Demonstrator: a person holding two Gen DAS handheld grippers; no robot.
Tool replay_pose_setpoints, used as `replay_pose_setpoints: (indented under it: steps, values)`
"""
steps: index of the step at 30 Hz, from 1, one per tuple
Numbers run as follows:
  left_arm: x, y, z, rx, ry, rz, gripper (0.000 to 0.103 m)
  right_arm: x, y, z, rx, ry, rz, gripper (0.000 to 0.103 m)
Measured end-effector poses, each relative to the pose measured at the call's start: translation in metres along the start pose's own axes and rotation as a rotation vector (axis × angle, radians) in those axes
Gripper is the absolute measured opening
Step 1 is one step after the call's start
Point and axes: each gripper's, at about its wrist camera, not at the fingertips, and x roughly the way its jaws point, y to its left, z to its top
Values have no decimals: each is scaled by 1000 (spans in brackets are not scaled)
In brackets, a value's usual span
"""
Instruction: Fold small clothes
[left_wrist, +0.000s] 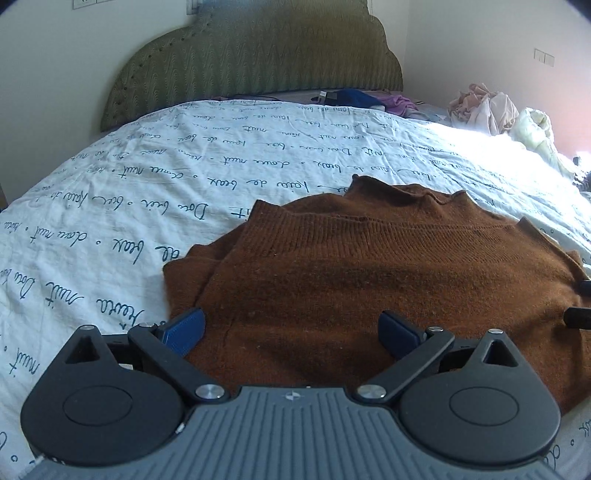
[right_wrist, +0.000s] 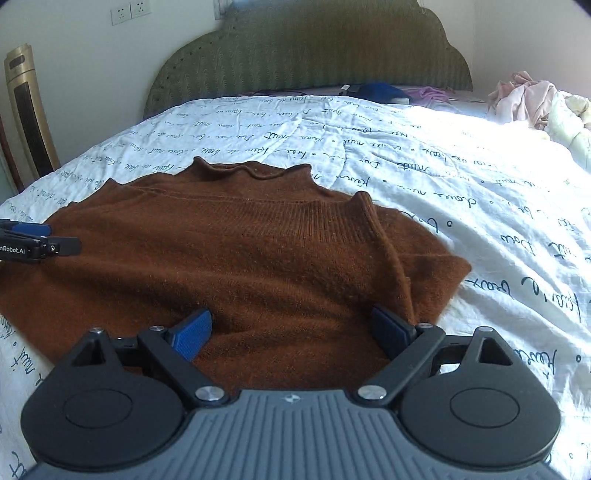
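Observation:
A brown knitted sweater (left_wrist: 369, 280) lies flat on the bed, partly folded, its ribbed hem across the middle and its collar toward the headboard. My left gripper (left_wrist: 291, 328) hovers over the sweater's near left part, open wide, nothing between its blue pads. In the right wrist view the same sweater (right_wrist: 240, 266) spreads out, with a folded sleeve on its right side. My right gripper (right_wrist: 291, 328) stands open above the sweater's near right part, empty. The left gripper's fingers (right_wrist: 40, 240) show at the left edge of the right wrist view.
A white quilt with dark handwriting print (left_wrist: 147, 192) covers the bed. A green headboard (left_wrist: 258, 59) stands at the back. Blue and purple clothes (left_wrist: 362, 98) lie near it. A pile of pale clothes (right_wrist: 535, 99) sits at the far right. A gold tower appliance (right_wrist: 29, 110) stands left.

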Motion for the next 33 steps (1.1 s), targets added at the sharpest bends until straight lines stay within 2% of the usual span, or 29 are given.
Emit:
replay_pose_setpoints:
  steps: [4, 11, 14, 16, 20, 24, 26, 28, 31, 33]
  values:
    - [-15, 3, -2, -4, -7, 10, 101, -14, 6, 1, 35, -30, 6, 94]
    - [-17, 7, -17, -9, 21, 1, 102, -24, 24, -11, -4, -52, 48, 94]
    - [-6, 16, -28, -19, 57, 4, 103, -14, 24, -22, -66, 1, -16, 93]
    - [-8, 24, -32, -39, 49, -6, 103, -13, 23, -33, -134, -12, -60, 93]
    - [-20, 33, -28, -76, 45, -10, 103, -27, 18, -30, -91, -17, -64, 94]
    - [-46, 45, -26, -157, 10, -93, 103, -51, 6, -33, -10, -40, -84, 94]
    - [-52, 47, -27, -192, 28, -129, 103, -61, -10, -38, 78, -42, -75, 94]
    - [-49, 52, -31, -239, 80, -193, 103, -68, -29, -45, 183, -41, -28, 94]
    - [-38, 61, -38, -289, 131, -233, 103, -69, -54, -54, 318, -35, 63, 94]
    - [-34, 67, -38, -320, 142, -261, 103, -66, -59, -55, 350, -31, 127, 94]
